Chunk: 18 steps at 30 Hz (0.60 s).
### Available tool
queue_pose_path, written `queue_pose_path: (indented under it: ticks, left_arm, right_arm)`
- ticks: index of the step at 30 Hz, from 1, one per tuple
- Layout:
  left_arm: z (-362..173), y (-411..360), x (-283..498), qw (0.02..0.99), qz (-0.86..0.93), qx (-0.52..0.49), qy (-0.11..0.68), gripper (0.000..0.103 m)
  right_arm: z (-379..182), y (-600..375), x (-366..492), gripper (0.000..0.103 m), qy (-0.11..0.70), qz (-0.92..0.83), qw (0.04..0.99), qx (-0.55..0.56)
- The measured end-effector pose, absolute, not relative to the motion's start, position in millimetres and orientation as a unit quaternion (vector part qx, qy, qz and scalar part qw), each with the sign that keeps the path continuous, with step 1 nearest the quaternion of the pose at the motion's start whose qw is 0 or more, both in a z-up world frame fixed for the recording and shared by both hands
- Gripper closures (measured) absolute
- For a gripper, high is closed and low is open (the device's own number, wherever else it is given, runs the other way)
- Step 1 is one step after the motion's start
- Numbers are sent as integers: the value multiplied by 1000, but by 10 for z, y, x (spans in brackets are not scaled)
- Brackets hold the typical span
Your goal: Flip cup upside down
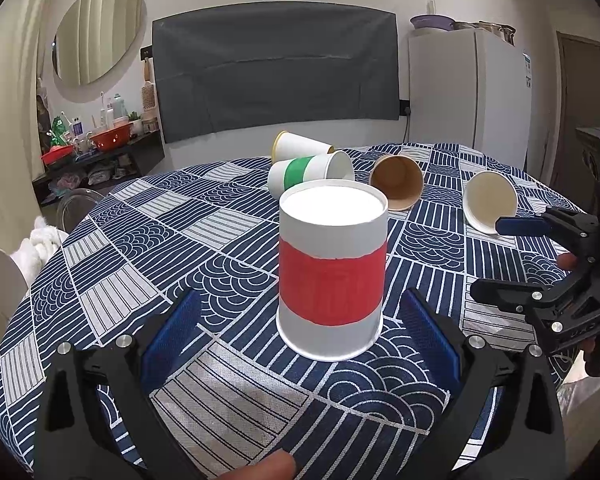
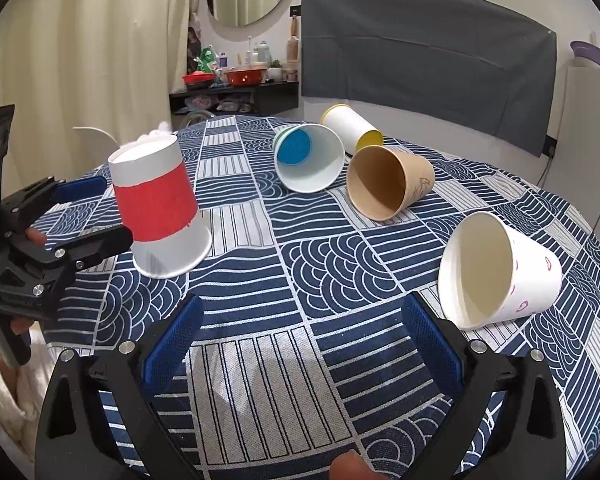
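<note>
A white paper cup with a red band [image 1: 331, 276] stands upside down on the patterned tablecloth [image 1: 228, 396], its rim on the cloth. My left gripper [image 1: 300, 324] is open, its blue pads on either side of the cup's base and apart from it. The cup also shows in the right wrist view [image 2: 158, 204], with the left gripper [image 2: 88, 216] beside it. My right gripper [image 2: 300, 328] is open and empty over the cloth; it appears in the left wrist view [image 1: 496, 258] at the right.
Several cups lie on their sides further back: a green-banded one [image 2: 310, 158], a yellow-rimmed one [image 2: 352, 126], a brown one [image 2: 388, 182] and a white one with pink marks [image 2: 500, 270]. A fridge [image 1: 468, 92] and a shelf of clutter [image 1: 96, 140] stand behind the round table.
</note>
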<state>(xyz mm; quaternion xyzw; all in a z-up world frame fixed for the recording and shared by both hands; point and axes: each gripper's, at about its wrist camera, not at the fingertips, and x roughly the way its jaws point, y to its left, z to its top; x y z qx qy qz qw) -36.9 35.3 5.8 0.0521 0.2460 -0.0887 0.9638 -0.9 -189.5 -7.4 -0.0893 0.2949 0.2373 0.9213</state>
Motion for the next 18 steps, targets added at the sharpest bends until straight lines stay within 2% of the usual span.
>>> queue_pose_path:
  ticks: [18]
  left_arm:
    - [62, 345, -381, 964, -88, 55, 244, 6]
  right_arm:
    - [-81, -1888, -7, 8, 296, 237, 921, -89]
